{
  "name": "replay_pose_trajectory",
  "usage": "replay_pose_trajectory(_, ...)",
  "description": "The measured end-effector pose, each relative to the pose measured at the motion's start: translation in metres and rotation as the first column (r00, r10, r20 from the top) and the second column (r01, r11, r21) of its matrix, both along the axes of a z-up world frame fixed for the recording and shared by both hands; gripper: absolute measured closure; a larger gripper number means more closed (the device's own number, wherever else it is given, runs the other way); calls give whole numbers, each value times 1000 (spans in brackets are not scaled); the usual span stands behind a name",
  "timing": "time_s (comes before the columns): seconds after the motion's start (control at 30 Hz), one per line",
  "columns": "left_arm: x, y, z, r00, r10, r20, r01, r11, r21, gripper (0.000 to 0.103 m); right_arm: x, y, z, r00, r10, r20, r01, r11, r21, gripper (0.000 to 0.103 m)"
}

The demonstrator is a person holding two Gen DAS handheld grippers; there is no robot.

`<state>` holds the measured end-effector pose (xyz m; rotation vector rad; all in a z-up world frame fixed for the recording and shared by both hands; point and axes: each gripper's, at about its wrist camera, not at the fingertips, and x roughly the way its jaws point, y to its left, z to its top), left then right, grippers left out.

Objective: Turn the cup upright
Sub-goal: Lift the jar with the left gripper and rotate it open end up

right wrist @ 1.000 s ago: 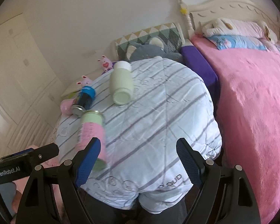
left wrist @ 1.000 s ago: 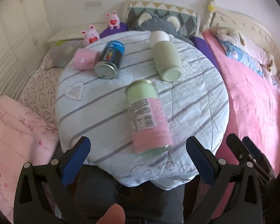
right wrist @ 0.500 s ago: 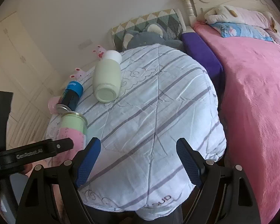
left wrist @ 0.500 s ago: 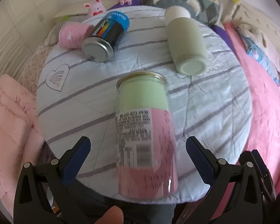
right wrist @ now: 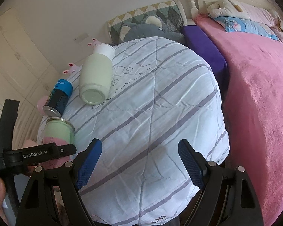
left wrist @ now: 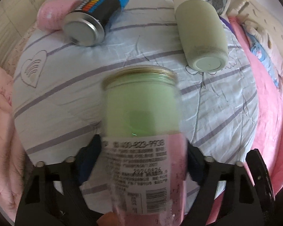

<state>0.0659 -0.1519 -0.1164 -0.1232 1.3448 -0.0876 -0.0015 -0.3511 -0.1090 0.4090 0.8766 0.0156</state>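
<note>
A green and pink labelled jar cup [left wrist: 143, 131] with a gold rim lies on its side on a striped quilt-covered table [left wrist: 66, 86]. My left gripper [left wrist: 141, 162] has its jaws around the jar's pink lower half; the blue pads sit against both sides. In the right wrist view the jar [right wrist: 56, 133] shows at the far left with the left gripper's body across it. My right gripper [right wrist: 139, 162] is open and empty above the quilt's near edge.
A pale green bottle [left wrist: 200, 32] with a white cap, a black and blue can [left wrist: 96, 13] and a pink cup [left wrist: 52, 15] lie on their sides at the back of the table. A pink bed [right wrist: 254, 113] is to the right.
My left gripper moved forward over the jar and its jaws closed in onto it. The right gripper shifted slightly and stays open.
</note>
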Motion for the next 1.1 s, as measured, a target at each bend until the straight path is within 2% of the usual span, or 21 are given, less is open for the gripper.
replay_pose_trajectory(0.2,6,2,9,997,-65,46,65,998,8,31,-5,6,2,1000,3,-5,-4,1000,-12,19)
replay_pose_trajectory(0.37,-6,3,31,973,-126,193,123,992,29,31,-11,9,6,1000,-8,0,8,1000,-23,19)
replay_pose_trajectory(0.47,-15,12,47,939,-138,314,142,990,10,31,-17,13,11,1000,-15,7,15,999,-33,19)
replay_pose_trajectory(0.5,-19,16,54,915,-142,378,151,988,4,31,-19,14,12,1000,-17,10,18,999,-38,19)
replay_pose_trajectory(0.53,-27,18,61,874,-150,462,160,987,19,31,-21,15,14,1000,-19,13,19,999,-43,19)
replay_pose_trajectory(0.57,-37,19,67,809,-173,562,165,984,64,31,-24,17,15,1000,-22,15,23,998,-50,19)
replay_pose_trajectory(0.63,-51,18,67,717,-209,665,157,978,139,31,-31,19,15,999,-33,12,34,998,-60,19)
replay_pose_trajectory(0.7,-55,17,56,662,-240,710,146,971,192,31,-38,22,12,999,-46,-3,45,997,-67,19)
replay_pose_trajectory(0.77,-58,17,39,635,-262,727,140,964,225,31,-43,26,9,998,-55,-24,53,995,-87,19)
replay_pose_trajectory(0.9,-69,12,14,610,-297,734,159,954,254,30,-60,31,8,995,-86,-54,79,989,-123,19)
replay_pose_trajectory(0.97,-82,16,16,567,-305,766,157,952,263,30,-65,33,10,993,-105,-62,96,986,-138,19)
replay_pose_trajectory(1.03,-89,21,19,558,-307,771,174,952,254,30,-68,35,11,991,-114,-63,104,984,-143,19)
replay_pose_trajectory(1.1,-92,23,19,559,-307,770,186,952,244,30,-71,41,12,991,-119,-62,108,983,-151,19)
